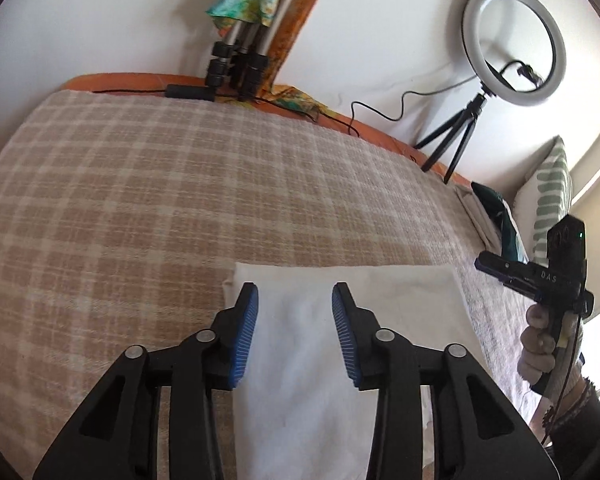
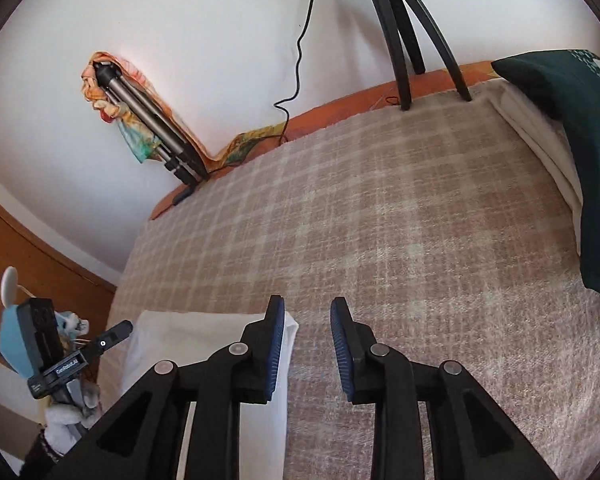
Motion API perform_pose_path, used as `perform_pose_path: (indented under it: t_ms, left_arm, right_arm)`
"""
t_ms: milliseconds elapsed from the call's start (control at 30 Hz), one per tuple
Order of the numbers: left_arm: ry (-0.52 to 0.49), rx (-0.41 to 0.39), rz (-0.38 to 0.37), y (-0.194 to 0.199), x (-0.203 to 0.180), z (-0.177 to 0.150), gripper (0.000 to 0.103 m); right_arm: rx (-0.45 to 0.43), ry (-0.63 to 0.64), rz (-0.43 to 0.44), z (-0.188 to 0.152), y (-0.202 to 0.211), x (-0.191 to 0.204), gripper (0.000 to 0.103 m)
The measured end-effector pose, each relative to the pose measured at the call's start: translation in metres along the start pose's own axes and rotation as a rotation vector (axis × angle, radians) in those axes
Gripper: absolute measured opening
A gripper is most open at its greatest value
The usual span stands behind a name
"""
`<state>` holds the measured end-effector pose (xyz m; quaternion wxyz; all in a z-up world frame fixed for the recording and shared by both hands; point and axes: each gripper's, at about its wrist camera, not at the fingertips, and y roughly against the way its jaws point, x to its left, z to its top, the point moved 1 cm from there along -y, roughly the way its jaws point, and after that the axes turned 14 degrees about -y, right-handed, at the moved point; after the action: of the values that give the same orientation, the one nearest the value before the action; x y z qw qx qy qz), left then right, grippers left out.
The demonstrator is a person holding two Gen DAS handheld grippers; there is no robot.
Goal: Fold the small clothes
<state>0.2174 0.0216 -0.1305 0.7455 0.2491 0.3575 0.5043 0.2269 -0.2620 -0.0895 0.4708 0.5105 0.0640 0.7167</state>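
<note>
A white folded cloth (image 1: 340, 320) lies flat on the checked beige blanket (image 1: 180, 200). My left gripper (image 1: 295, 296) is open and empty, held above the cloth's left half. The cloth also shows in the right wrist view (image 2: 188, 332), at the lower left. My right gripper (image 2: 306, 310) is open and empty, above the blanket (image 2: 380, 220) just past the cloth's right edge. The right gripper's body and the hand that holds it show at the right of the left wrist view (image 1: 540, 276). The left gripper's body shows at the left of the right wrist view (image 2: 72, 352).
A ring light on a black tripod (image 1: 512, 44) stands at the bed's far edge, its legs (image 2: 412, 40) on the blanket. A folded tripod wrapped in colourful cloth (image 1: 240, 40) leans on the wall. A dark green pillow (image 2: 572, 120) and a striped pillow (image 1: 552, 200) lie at the right.
</note>
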Motion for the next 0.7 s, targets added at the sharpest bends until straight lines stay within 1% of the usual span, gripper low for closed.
perform_pose_path:
  t_ms: [33, 100, 233, 367, 433, 500, 600, 700]
  left_arm:
    - [0.027, -0.002, -0.005, 0.003, 0.006, -0.001, 0.047]
    - [0.068, 0.003, -0.012, 0.005, 0.014, -0.004, 0.048]
    - [0.14, 0.031, -0.046, 0.006, 0.028, -0.019, 0.048]
    - [0.232, 0.077, -0.125, 0.003, 0.042, -0.043, 0.048]
    - [0.274, 0.052, -0.173, 0.007, 0.047, -0.051, 0.05]
    - [0.306, 0.052, -0.22, 0.008, 0.049, -0.056, 0.051]
    - [0.334, 0.056, -0.267, 0.004, 0.048, -0.058, 0.051]
    - [0.315, 0.056, -0.286, -0.003, 0.04, -0.054, 0.051]
  right_arm:
    - [0.019, -0.002, 0.021, 0.0, -0.001, 0.0, 0.029]
    - [0.045, 0.005, 0.028, -0.004, -0.008, 0.002, 0.033]
    - [0.108, 0.016, 0.015, -0.015, -0.022, 0.006, 0.034]
    - [0.152, 0.007, 0.047, -0.03, -0.02, 0.004, 0.042]
    - [0.166, 0.008, 0.047, -0.038, -0.017, 0.001, 0.044]
    - [0.188, -0.003, 0.057, -0.047, -0.012, -0.005, 0.045]
    - [0.213, -0.024, 0.082, -0.061, -0.008, -0.012, 0.045]
    - [0.219, -0.025, 0.101, -0.073, -0.002, -0.014, 0.045]
